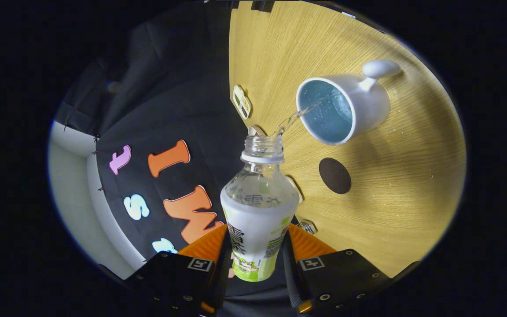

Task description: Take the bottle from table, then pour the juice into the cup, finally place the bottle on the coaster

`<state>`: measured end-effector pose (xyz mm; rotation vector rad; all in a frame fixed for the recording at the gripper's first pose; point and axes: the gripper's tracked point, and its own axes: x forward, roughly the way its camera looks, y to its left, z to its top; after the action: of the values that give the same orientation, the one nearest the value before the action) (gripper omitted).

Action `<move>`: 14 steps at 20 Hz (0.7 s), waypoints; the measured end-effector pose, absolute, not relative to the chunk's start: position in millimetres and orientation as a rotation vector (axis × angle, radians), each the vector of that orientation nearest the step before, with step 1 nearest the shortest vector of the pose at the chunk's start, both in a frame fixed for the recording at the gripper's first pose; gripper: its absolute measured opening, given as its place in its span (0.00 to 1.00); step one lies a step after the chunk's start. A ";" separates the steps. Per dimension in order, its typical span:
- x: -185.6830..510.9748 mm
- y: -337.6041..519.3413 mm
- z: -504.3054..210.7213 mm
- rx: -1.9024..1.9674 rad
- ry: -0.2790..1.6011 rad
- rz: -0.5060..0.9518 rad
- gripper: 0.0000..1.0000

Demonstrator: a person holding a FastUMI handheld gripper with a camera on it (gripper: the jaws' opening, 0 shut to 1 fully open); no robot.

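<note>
The claw (258, 246) is clamped on the bottle (257, 211), tipped so a thin stream arcs into the cup (346, 108) near the table's (403, 185) middle. Any wobble risks juice missing the rim, wetting the coaster (335, 175) beside it.

The gripper (258, 246) is seen rolled over onto its side, so that the tabletop appears as an upright plane. Both fingers (207, 246) are pressed against opposite sides of the bottle (258, 220), which is held firmly between them.
</note>
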<state>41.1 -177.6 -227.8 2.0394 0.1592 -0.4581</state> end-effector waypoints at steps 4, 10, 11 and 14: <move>43.0 -176.3 -227.8 2.058 0.153 -0.456 0.56; 44.0 -177.7 -228.0 2.085 0.145 -0.469 0.57; 45.4 -177.5 -226.2 2.092 0.139 -0.465 0.56; 45.6 -178.0 -223.1 2.090 0.130 -0.459 0.57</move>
<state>45.6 -178.0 -223.1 2.0903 0.1296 -0.4594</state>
